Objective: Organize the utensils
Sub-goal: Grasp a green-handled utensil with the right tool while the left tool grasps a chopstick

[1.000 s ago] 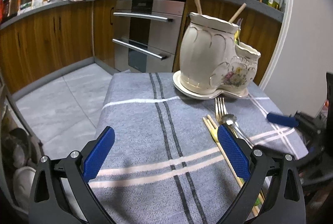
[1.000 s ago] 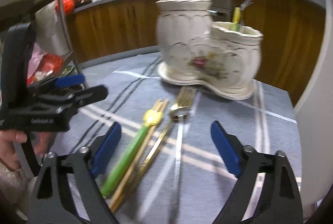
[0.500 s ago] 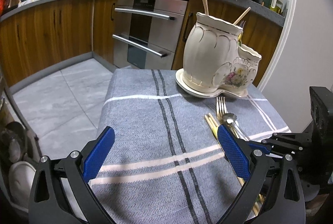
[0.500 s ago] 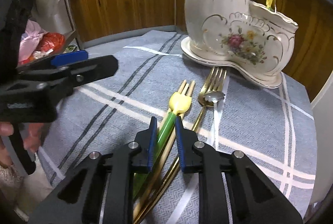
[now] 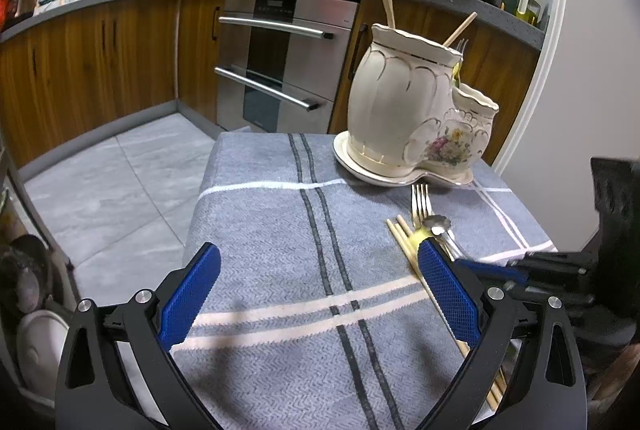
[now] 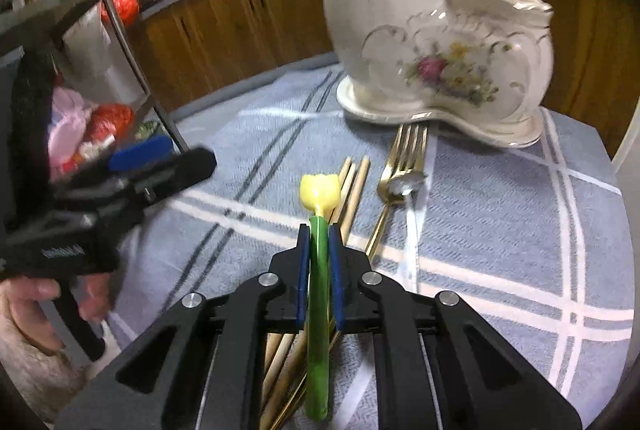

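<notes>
Utensils laid on grey striped cloth (image 5: 280,230) ahead of both tools: green-handled utensil (image 6: 318,294) with yellow tulip-shaped head, clamped between blue pads of right gripper (image 6: 319,242), handle running back under the tool body, head projecting just forward of the fingertips. Whether lifted clear of the cloth or resting on it: cannot tell. Wooden chopsticks (image 6: 352,182) immediately right of the clamped handle, passing beneath the right finger. Gold fork (image 6: 406,154) further right, tines pointing away from the tool toward the holder; silver spoon (image 6: 408,186) lying across the fork neck, bowl forward. Ceramic holder (image 6: 436,42), cream with floral print, two compartments on a shared saucer base, standing upright ahead and slightly right of the right gripper; tall compartment to the left, low compartment to the right. One yellow-headed utensil and fork tines protruding from the low compartment; chopstick ends protruding from the tall compartment. Left gripper (image 5: 320,294) spread wide apart, nothing between the pads, positioned over bare cloth; right pad overlapping the view of the chopsticks and spoon. Same holder ahead and right of the left gripper, well apart. Right-wrist view blurred.
</notes>
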Demonstrator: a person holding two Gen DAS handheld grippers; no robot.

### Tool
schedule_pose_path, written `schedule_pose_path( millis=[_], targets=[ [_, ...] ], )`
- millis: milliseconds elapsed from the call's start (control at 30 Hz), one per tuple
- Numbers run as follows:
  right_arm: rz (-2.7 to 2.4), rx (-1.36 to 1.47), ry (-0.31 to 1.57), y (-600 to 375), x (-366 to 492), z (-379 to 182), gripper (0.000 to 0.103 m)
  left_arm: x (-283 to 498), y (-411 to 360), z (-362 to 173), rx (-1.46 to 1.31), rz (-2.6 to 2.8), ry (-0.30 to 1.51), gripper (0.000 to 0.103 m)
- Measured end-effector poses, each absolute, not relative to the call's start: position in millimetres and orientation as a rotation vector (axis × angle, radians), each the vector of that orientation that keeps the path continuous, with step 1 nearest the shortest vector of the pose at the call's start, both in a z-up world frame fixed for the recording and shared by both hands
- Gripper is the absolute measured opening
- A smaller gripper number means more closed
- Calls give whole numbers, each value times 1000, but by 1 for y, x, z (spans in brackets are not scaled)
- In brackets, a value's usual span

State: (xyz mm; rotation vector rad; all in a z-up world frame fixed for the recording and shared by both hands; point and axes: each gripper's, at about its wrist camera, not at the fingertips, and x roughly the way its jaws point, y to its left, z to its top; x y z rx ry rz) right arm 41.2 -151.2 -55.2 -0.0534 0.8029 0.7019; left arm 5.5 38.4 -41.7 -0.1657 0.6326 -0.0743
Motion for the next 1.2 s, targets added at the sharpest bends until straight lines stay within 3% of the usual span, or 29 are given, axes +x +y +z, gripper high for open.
schedule_pose_path(
  millis=[300,367,433,533,867,1200],
  targets=[
    [613,-17,668,-200,41,-21,9,10,12,-52,-193,-170,728,95],
    [585,-28,670,-210,46,-22,9,12,0,-56,-164,-183,764,88],
    [568,-35,677,-217,50,-25,9,12,-14,-58,-108,-188,788,69],
    [545,-59,693,-219,57,-33,9,14,-27,-61,-90,-211,825,55],
    [535,-111,757,-222,69,-51,9,13,-42,-64,15,-151,877,25],
    [549,-161,782,-217,65,-59,9,24,-50,-57,-5,-160,929,23]
  ],
)
